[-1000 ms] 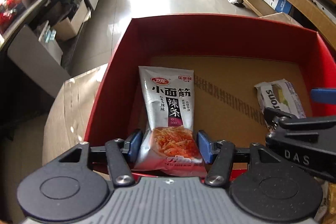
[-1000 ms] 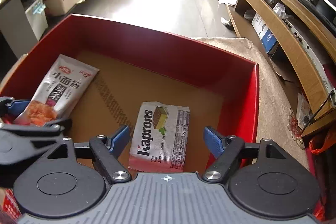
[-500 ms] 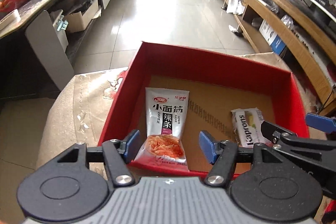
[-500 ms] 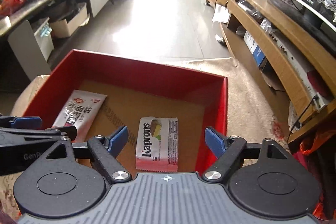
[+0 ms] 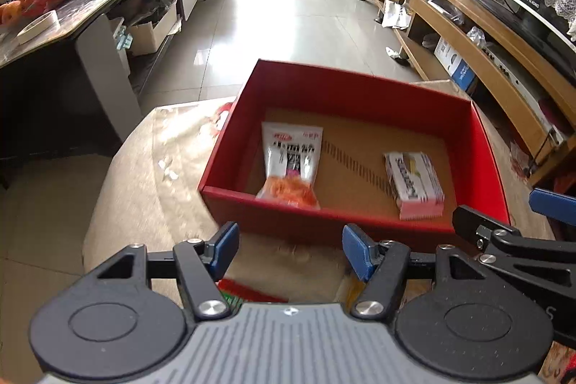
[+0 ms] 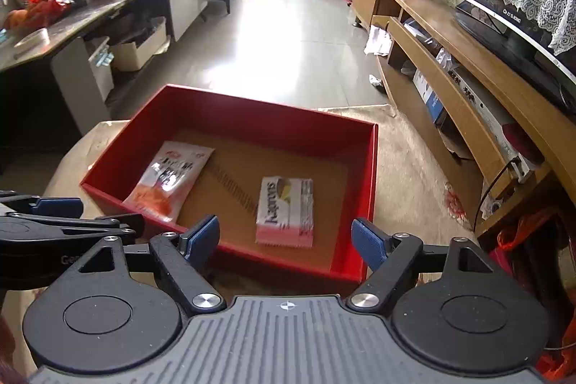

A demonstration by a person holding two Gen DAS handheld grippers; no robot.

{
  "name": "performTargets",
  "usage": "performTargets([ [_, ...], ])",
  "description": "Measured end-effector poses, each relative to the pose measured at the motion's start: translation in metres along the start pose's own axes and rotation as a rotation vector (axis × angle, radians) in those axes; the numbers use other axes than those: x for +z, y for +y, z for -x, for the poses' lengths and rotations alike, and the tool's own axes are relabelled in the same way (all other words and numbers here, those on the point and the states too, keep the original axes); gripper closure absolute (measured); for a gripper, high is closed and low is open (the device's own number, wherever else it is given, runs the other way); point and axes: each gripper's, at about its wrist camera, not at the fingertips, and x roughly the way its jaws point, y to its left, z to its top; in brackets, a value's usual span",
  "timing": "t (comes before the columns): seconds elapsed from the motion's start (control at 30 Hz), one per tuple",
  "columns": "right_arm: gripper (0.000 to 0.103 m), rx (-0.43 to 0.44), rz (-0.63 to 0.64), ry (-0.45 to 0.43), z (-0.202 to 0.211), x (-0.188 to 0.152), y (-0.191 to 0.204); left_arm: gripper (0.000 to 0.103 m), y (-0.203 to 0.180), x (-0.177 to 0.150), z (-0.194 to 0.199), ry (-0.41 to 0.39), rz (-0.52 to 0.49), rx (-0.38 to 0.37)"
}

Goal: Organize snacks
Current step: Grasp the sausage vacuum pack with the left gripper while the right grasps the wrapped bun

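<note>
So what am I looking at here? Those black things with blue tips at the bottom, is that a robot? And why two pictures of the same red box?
No robot: a person holds a hand tool in each hand, each with two fingers that pinch. A small wide-angle camera sits on each tool and looks along its fingers, so you get two pictures of one scene.

One picture comes from the left gripper, the other from the right gripper. The blue tips are the pads that do the pinching. Each tool also shows at the edge of the other's picture.

Both look down at a red box on a beige cloth-covered surface. Inside lie two snacks, apart from each other: a white and orange noodle-snack packet and a Kaprons wafer pack.

Nothing is held. Both grippers are open with nothing between their pads; the left one's jaws have just been opening.
</note>
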Motion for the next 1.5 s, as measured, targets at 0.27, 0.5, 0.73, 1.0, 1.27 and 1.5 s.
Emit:
performTargets([
  [0.27,0.018,0.014,0.015,0.016,0.017,-0.022,0.012,0.042,0.01,-0.031,0.016,0.014,-0.012,-0.002],
  [0.5,0.018,0.025,0.036,0.057,0.029,-0.053,0.026,0.043,0.015,-0.063,0.021,0.058,-0.047,0.014],
  [0.73,0.018,0.049,0.037,0.124,0.027,-0.079,0.032,0.043,0.018,-0.088,0.018,0.122,-0.062,0.019],
  [1.0,0.017,0.077,0.014,0.159,0.034,-0.099,0.03,0.043,0.017,-0.107,0.022,0.158,-0.05,-0.011],
  [1.27,0.015,0.103,0.006,0.182,0.04,-0.117,0.025,0.039,0.021,-0.114,0.029,0.169,-0.021,-0.038],
  [1.5,0.009,0.115,0.035,0.215,0.029,-0.125,0.024,0.037,0.03,-0.118,0.029,0.189,0.01,-0.034],
])
